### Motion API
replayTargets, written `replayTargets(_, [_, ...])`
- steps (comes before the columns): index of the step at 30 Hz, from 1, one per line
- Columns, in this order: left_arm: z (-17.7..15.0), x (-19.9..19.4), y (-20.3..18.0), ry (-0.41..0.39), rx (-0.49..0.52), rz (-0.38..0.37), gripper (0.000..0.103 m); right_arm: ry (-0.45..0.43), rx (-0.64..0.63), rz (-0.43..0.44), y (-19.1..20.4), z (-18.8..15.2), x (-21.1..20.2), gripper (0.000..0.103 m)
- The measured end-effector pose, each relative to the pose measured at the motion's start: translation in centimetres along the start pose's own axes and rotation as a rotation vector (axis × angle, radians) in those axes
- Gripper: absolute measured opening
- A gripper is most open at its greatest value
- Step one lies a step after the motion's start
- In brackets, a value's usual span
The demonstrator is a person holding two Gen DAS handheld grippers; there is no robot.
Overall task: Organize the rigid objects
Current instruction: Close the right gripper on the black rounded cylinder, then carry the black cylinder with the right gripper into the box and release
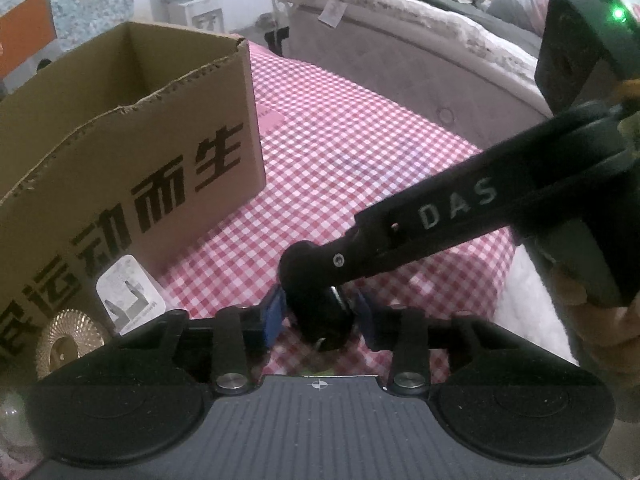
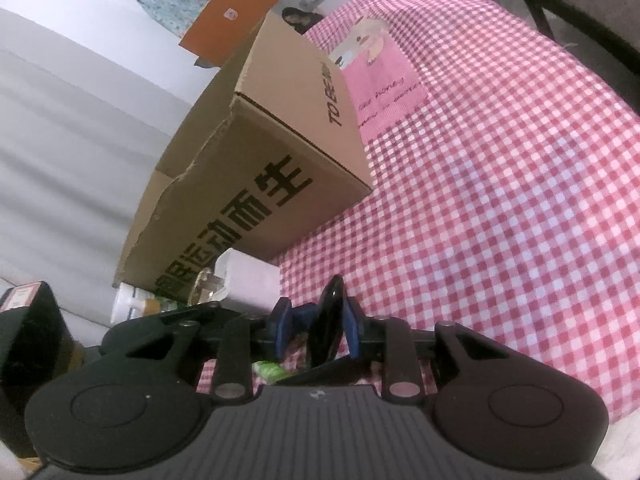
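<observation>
Black object [image 1: 320, 316] between left hand-held gripper [image 1: 320, 320] pads, beside cardboard box [image 1: 132, 140] on checked cloth [image 1: 340, 140].

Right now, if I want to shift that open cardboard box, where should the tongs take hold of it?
Grip the cardboard box by the top edge of its printed wall, coming down from above. The box is open-topped and looks too wide to span, but one wall is thin enough to slip between the tongs. Pick an untorn stretch near the corner.

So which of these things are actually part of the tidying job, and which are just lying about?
In the job: black object, in the left hand-held gripper and right hand-held gripper; cardboard box; likely gold disc, white box.
Lying about: checked cloth, bed, orange box.
</observation>
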State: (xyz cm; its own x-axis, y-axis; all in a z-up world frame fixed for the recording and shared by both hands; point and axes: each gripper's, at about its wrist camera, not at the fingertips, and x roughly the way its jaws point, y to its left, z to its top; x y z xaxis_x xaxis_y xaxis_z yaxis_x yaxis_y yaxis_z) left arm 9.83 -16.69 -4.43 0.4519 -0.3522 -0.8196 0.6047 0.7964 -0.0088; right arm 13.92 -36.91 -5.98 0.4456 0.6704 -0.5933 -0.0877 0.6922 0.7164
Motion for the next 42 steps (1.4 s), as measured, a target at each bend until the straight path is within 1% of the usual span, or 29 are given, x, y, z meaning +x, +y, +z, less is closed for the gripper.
replayTargets(2, [-0.1, -0.1, 0.2, -0.004, -0.007, 0.001, 0.035, 0.003, 0.001, -0.014, -0.1, 0.1, 0.2, 0.029])
replayTargets(5, [0.0, -0.1, 0.5, -0.009, -0.017, 0.005, 0.033, -0.003, 0.001, -0.012, 0.0, 0.3, 0.5, 0.027])
replayTargets(7, [0.1, -0.2, 0.7, -0.010, -0.024, 0.008, 0.029, -0.007, -0.007, -0.024, 0.2, 0.3, 0.7, 0.023])
replayTargets(10, [0.0, -0.4, 0.9, -0.017, -0.027, 0.012, 0.026, -0.018, -0.013, -0.024, 0.5, 0.2, 0.8, 0.019])
replayTargets(13, [0.0, -0.8, 0.9, -0.025, -0.032, 0.011, 0.024, -0.032, -0.026, -0.021, 1.0, 0.2, 0.5, 0.018])
replayTargets(23, [-0.1, -2.8, 0.8, -0.094, -0.041, 0.016, 0.020, -0.078, -0.106, -0.049, 3.9, -0.3, -0.9, 0.018])
replayTargets(26, [-0.1, -3.9, 0.6, -0.126, -0.044, 0.022, 0.019, -0.096, -0.132, -0.052, 5.1, -0.7, -1.6, 0.018])
replayTargets(32, [0.2, -7.7, 1.0, -0.232, -0.056, 0.052, 0.019, -0.151, -0.232, -0.054, 8.6, -1.0, -3.6, 0.018])
replayTargets(38, [1.1, -11.4, 2.3, -0.336, -0.079, 0.122, 0.019, -0.205, -0.365, -0.035, 13.4, -0.1, -4.8, 0.018])
replayTargets(42, [2.0, -13.6, 4.2, -0.385, -0.098, 0.192, 0.019, -0.221, -0.464, 0.004, 16.8, 1.2, -4.7, 0.018])
